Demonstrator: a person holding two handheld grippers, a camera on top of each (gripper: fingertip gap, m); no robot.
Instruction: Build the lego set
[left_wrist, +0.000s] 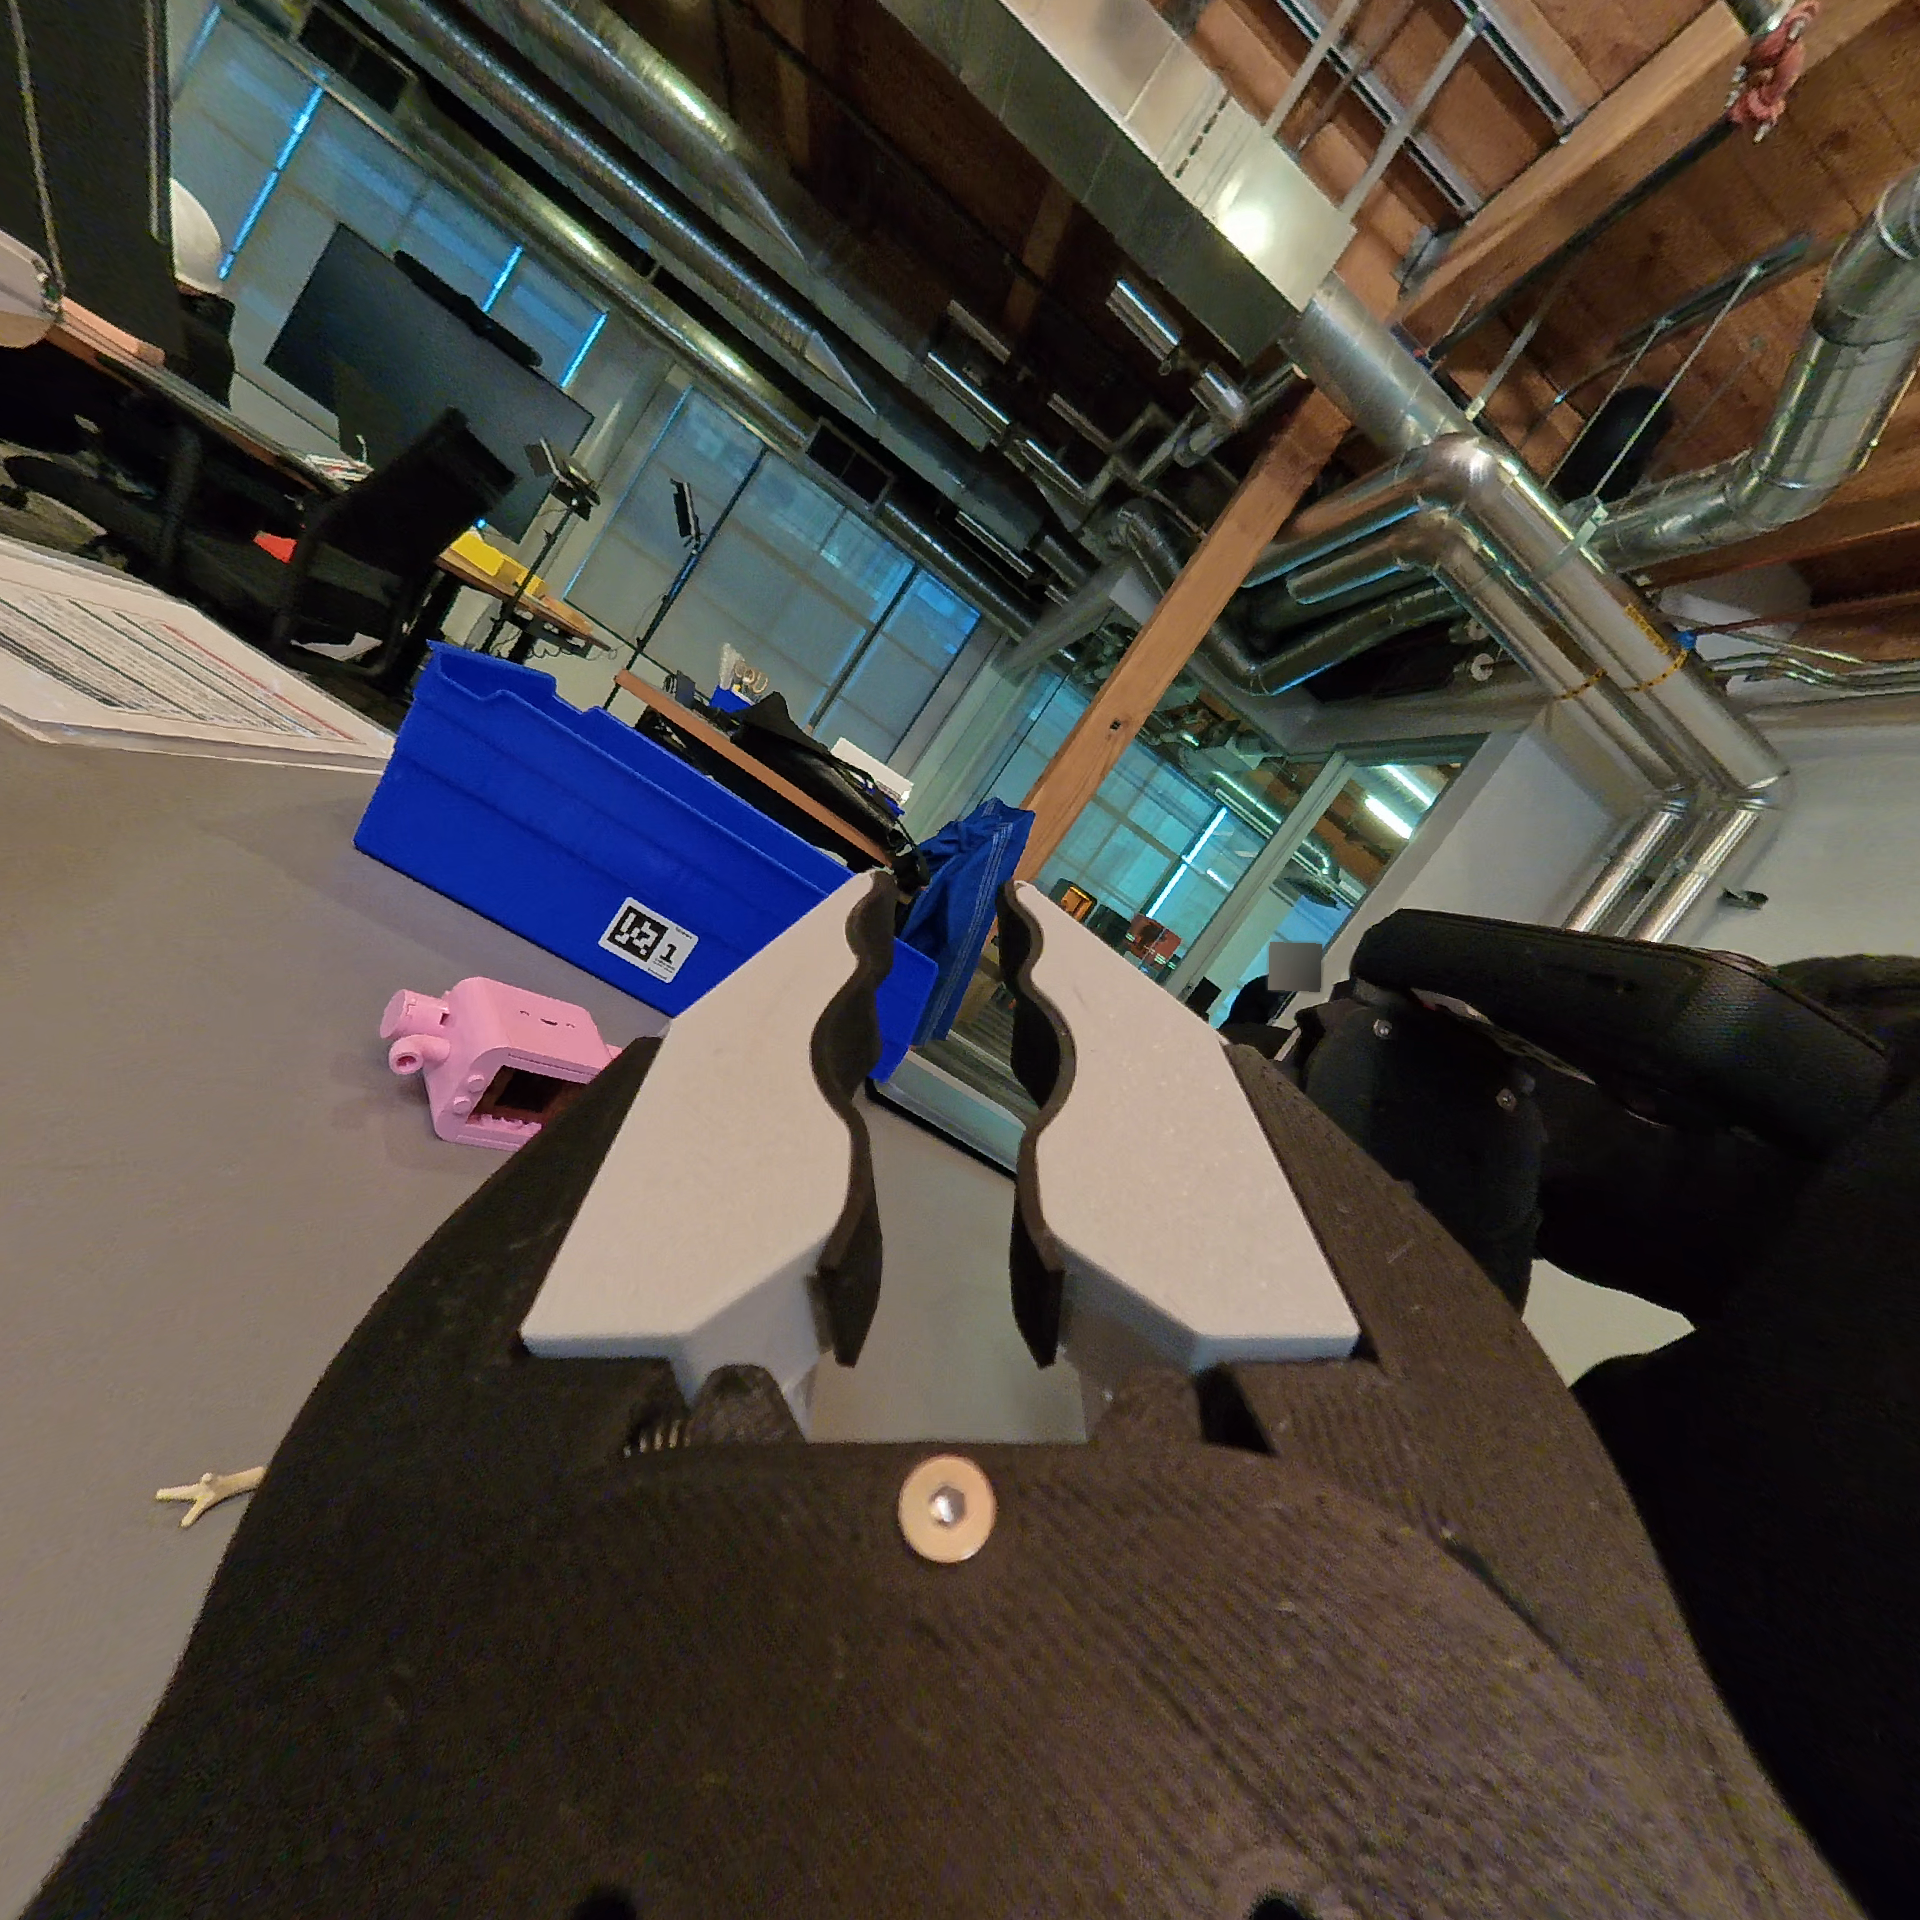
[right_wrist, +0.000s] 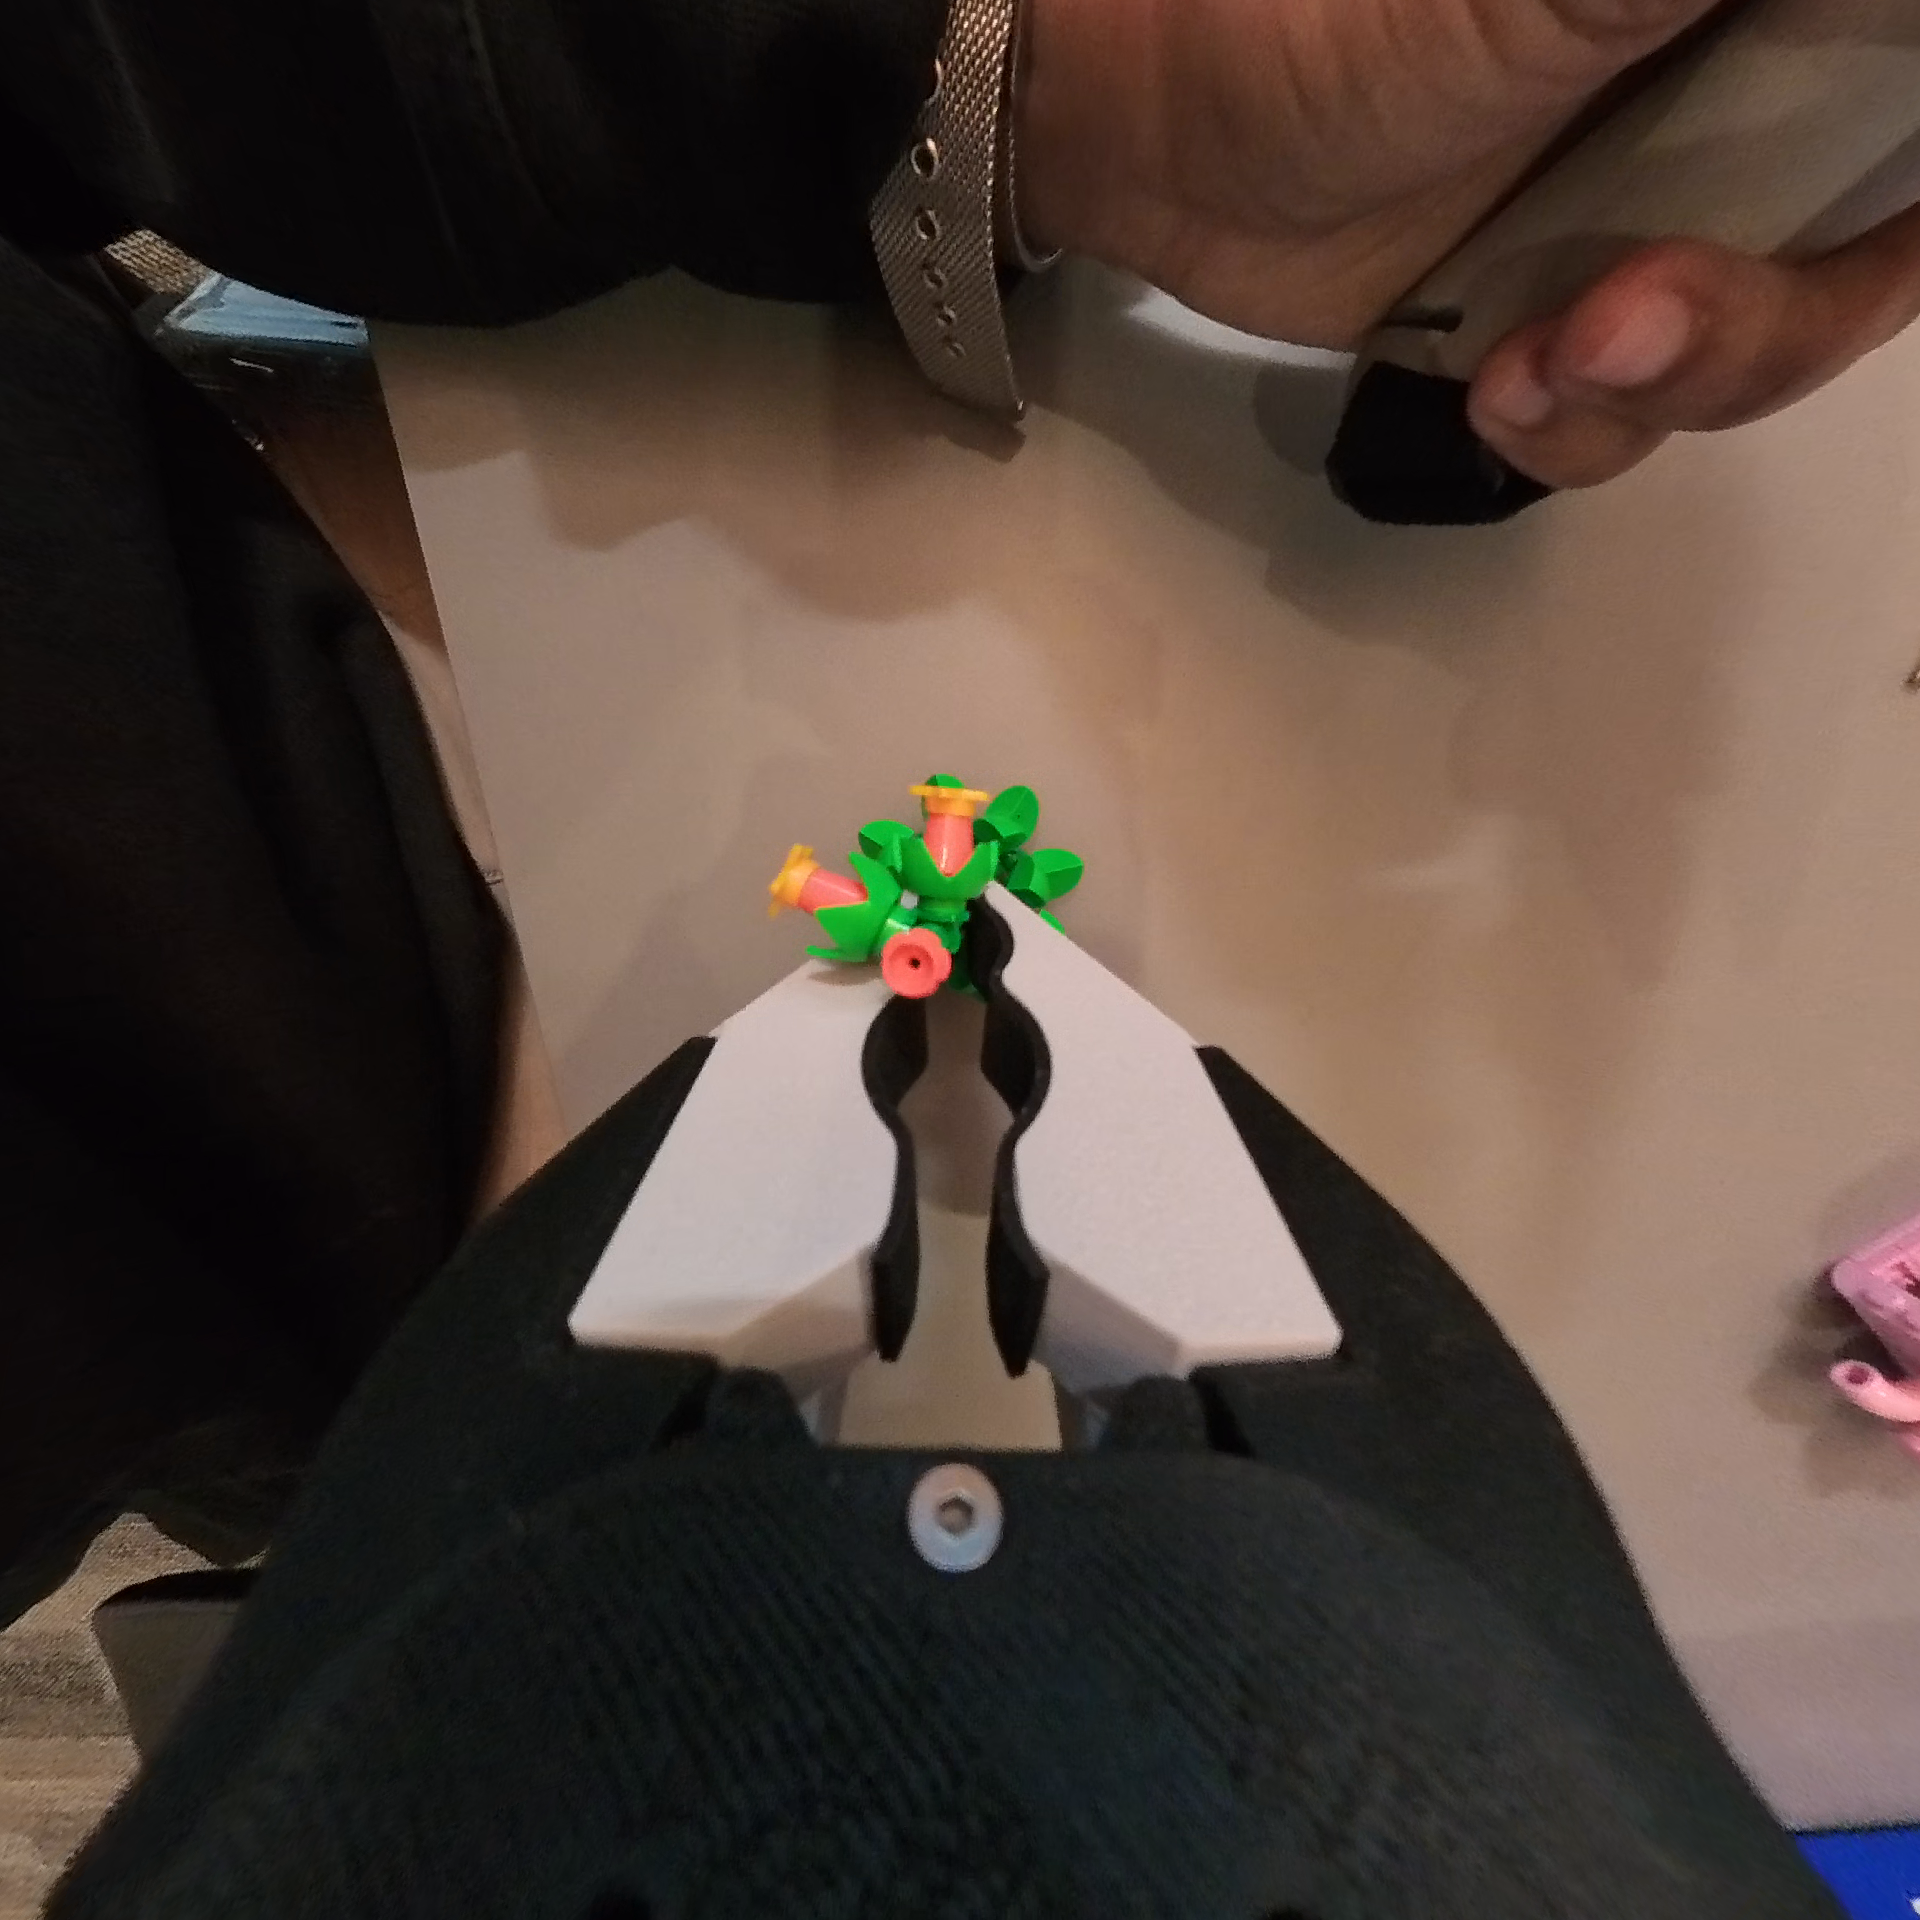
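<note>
In the right wrist view my right gripper (right_wrist: 971, 935) is shut on a small lego plant (right_wrist: 935, 873): green leaves with coral flowers, two of them yellow-tipped. It holds the plant by its base above the grey table (right_wrist: 1351, 831). In the left wrist view my left gripper (left_wrist: 948, 894) is open and empty, tilted up above the table (left_wrist: 208, 1039). A pink lego build (left_wrist: 488, 1060) lies on the table to the left of its fingers; its edge also shows in the right wrist view (right_wrist: 1881, 1320). A small cream branch piece (left_wrist: 208, 1496) lies at the lower left.
A blue bin (left_wrist: 582, 831) with a square marker stands behind the pink build. A printed sheet (left_wrist: 135, 665) lies at the far left. A hand with a metal watch strap (right_wrist: 956, 208) holds the other gripper's handle (right_wrist: 1455, 447). A dark gripper body (left_wrist: 1558, 1039) is at the right. My hands' fingertips stand some 20 cm from each other. To the small cream branch piece (left_wrist: 208, 1496): left tips about 15 cm, right tips about 20 cm. My left gripper's tips are some 15 cm from the pink lego build (left_wrist: 488, 1060).
</note>
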